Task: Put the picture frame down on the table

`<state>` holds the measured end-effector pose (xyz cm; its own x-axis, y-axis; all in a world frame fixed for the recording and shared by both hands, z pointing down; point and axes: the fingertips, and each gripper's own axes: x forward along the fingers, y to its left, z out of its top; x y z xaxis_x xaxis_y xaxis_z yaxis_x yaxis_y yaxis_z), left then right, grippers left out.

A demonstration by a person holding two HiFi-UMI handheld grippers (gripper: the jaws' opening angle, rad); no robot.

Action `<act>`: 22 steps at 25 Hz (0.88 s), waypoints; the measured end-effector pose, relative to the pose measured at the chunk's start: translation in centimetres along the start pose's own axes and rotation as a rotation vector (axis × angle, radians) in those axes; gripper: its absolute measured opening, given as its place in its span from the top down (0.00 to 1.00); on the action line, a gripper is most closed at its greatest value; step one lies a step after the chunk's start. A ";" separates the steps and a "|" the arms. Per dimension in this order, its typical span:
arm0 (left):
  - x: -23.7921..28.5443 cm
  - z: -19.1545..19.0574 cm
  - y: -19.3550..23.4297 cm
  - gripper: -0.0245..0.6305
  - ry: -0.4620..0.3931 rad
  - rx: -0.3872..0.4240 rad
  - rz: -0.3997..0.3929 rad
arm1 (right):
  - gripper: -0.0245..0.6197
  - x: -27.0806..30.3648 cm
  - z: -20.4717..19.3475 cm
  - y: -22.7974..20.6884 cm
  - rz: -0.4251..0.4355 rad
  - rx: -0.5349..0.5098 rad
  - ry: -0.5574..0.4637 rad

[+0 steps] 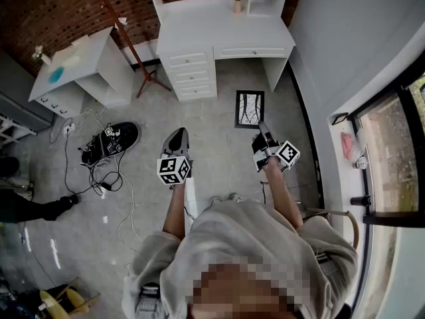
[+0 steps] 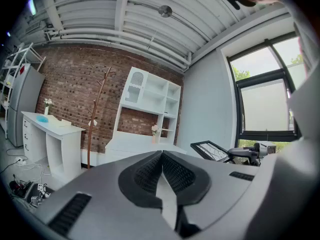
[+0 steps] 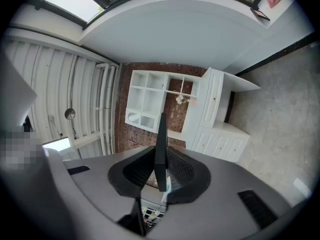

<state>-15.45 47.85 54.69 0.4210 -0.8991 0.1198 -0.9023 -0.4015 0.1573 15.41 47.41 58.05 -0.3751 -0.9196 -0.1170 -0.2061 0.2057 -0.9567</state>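
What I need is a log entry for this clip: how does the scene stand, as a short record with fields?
picture frame: black, gripped at one edge, in the air above the floor
right gripper: shut on the picture frame, seen edge-on between its pads
left gripper: shut, nothing between its jaws
white desk: ahead of the person, small vase of flowers on top
task status: picture frame not yet set down

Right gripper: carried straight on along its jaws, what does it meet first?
The right gripper, shut on the black picture frame, points at the white desk with drawers. The frame's far edge would probably touch it first, though depth is unclear.
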 end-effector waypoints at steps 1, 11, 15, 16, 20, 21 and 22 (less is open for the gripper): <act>0.0 0.0 -0.1 0.94 0.001 0.000 0.000 | 0.83 -0.1 0.0 -0.1 -0.001 -0.004 0.000; -0.6 -0.3 -0.9 0.94 0.011 0.000 0.002 | 0.83 -1.0 0.1 -0.3 -0.009 0.004 0.002; -0.6 -0.4 -1.2 0.94 0.014 0.004 0.006 | 0.83 -1.1 0.5 -0.1 0.003 0.021 -0.007; -0.6 -0.4 -1.3 0.94 0.015 0.005 0.008 | 0.83 -1.2 0.7 -0.2 0.002 0.019 -0.006; -0.8 -0.6 -2.1 0.94 0.013 0.007 0.010 | 0.83 -1.8 0.8 -0.4 0.005 0.022 0.005; -0.7 -0.6 -2.2 0.94 0.013 0.008 0.010 | 0.83 -1.9 0.8 -0.6 0.003 0.023 0.007; -0.7 -0.5 -2.3 0.94 0.013 0.010 0.011 | 0.83 -2.0 1.0 -0.8 -0.002 0.024 0.008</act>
<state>-13.58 49.51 54.78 0.4126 -0.9009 0.1346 -0.9075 -0.3938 0.1462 17.17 48.75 58.74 -0.3817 -0.9174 -0.1127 -0.1851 0.1954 -0.9631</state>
